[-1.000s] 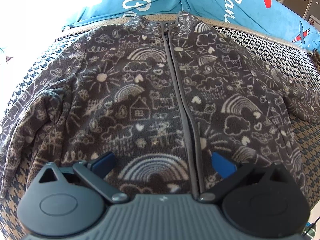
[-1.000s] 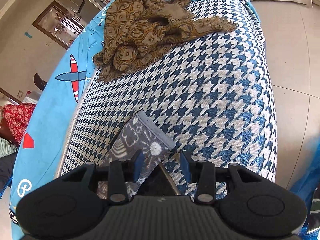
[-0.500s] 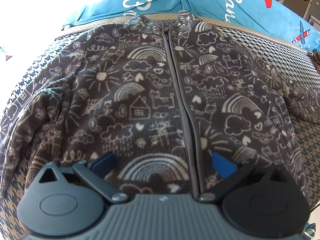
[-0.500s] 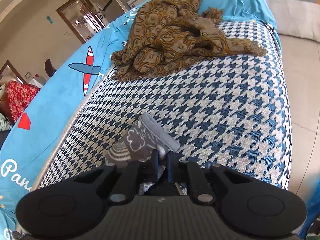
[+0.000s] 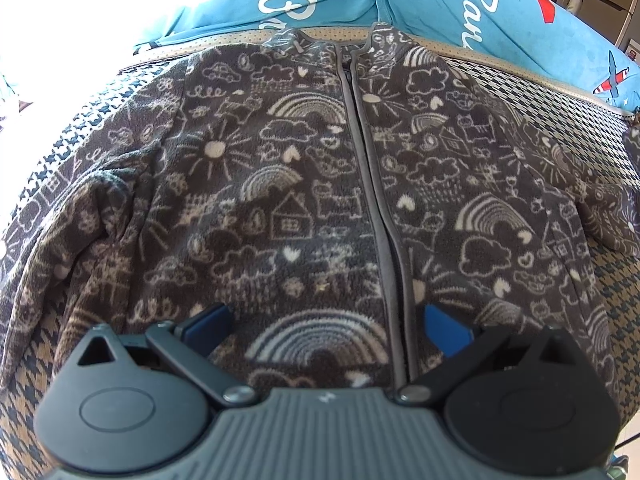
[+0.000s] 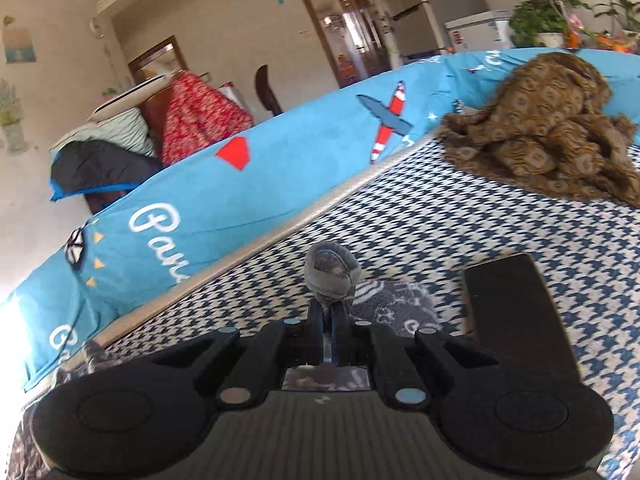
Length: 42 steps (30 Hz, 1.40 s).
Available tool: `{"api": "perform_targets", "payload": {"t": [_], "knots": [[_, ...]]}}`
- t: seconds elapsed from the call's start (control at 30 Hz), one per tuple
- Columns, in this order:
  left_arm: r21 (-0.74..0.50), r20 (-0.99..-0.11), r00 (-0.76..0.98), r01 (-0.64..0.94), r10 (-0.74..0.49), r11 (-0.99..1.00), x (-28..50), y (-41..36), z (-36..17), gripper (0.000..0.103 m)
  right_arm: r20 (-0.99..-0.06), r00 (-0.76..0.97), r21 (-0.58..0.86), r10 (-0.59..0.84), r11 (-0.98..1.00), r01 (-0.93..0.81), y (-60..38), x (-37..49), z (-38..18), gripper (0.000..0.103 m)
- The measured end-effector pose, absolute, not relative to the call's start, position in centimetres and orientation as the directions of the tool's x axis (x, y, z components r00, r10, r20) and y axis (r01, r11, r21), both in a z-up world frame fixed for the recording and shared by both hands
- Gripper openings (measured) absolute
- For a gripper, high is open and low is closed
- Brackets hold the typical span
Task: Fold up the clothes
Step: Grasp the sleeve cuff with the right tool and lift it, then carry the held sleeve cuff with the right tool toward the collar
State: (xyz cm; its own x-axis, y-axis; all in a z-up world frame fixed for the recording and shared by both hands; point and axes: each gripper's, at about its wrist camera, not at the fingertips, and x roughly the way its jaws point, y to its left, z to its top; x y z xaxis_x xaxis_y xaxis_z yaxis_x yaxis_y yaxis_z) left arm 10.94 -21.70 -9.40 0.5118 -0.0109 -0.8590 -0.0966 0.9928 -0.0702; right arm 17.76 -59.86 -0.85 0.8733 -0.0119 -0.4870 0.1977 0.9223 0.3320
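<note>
A dark grey fleece jacket point(image 5: 304, 184) with pale doodle prints lies zipped and face up on a houndstooth sofa seat point(image 5: 560, 92), collar towards the blue backrest. My left gripper point(image 5: 326, 320) hovers open over its hem, blue pads either side of a rainbow print. The jacket's right sleeve point(image 5: 612, 216) trails off to the right. In the right wrist view my right gripper point(image 6: 329, 312) is shut on the sleeve cuff point(image 6: 331, 272), which bunches above the fingertips, lifted off the seat; more sleeve fabric point(image 6: 394, 308) lies just behind.
A crumpled brown patterned blanket point(image 6: 552, 136) sits on the seat point(image 6: 460, 224) at the far right end. Blue cushions point(image 6: 256, 196) with plane prints line the back. A dark shadow point(image 6: 516, 312) falls to the right of the gripper. Room furniture stands beyond.
My right gripper closed on the sleeve cuff and has lifted and tilted up with it, so the view now shows the room. The left gripper has stayed in place, open.
</note>
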Motion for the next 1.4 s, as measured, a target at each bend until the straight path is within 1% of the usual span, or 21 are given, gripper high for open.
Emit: {"api": "perform_targets", "payload": {"t": [0.1, 0.2, 0.67, 1.07, 1.4], "knots": [[-0.074, -0.860, 0.511, -0.095, -0.015, 0.993, 10.9, -21.6, -9.4, 0.103, -0.484, 0.873, 0.323, 0.056, 0.939, 0.119, -57.1, 18.4, -0.8, 0.006], [-0.078, -0.859, 0.511, -0.099, -0.016, 0.992, 10.9, -21.4, -9.4, 0.103, -0.482, 0.871, 0.328, 0.098, 0.942, 0.076, -55.3, 18.9, -0.8, 0.006], [-0.037, -0.826, 0.563, -0.091, 0.021, 0.995, 10.4, -20.5, -8.9, 0.103, -0.466, 0.857, 0.349, 0.219, 0.936, -0.049, -49.7, 20.3, -0.7, 0.006], [-0.069, -0.829, 0.558, -0.151, 0.027, 0.986, 10.6, -18.0, -8.9, 0.103, -0.441, 0.851, 0.365, 0.286, 0.923, -0.122, -46.2, 20.8, -0.3, 0.006], [-0.071, -0.822, 0.568, -0.173, 0.041, 0.982, 10.6, -16.9, -8.5, 0.103, -0.406, 0.828, 0.367, 0.387, 0.899, -0.241, -42.2, 20.7, 0.1, 0.006]]}}
